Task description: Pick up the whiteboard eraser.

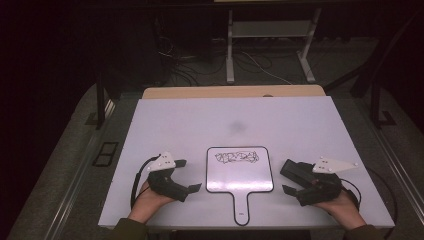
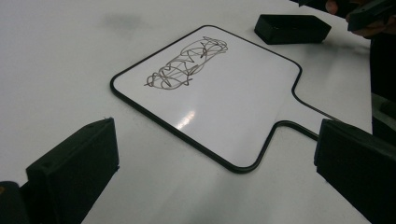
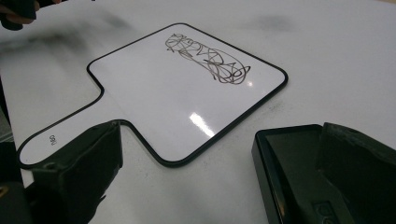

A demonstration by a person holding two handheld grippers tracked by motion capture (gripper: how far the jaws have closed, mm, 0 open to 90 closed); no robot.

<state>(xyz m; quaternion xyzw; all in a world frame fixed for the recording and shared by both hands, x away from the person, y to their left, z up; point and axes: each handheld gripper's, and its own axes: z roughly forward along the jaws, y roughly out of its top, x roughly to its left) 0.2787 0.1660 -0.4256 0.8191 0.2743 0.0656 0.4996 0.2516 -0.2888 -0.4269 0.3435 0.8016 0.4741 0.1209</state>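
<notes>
The bench (image 1: 175, 120) is white with a faint grey smudge (image 1: 236, 126) near its middle, the paddle board (image 1: 240, 172) white with a black rim and dark scribble (image 1: 237, 157), and the eraser (image 1: 299, 172) and both tools black with pale grey plates.

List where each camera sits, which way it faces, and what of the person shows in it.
High view: above the person's side, looking forward and down on the table; both forearms, left tool and right tool show.
Left gripper view: on the left tool, looking across the whiteboard toward the eraser; its two jaws stand apart, fingers of the other hand at top right.
Right gripper view: on the right tool, looking over the whiteboard's handle; one jaw lies over the eraser.
Shared: both gripper views show the scribble.
</notes>
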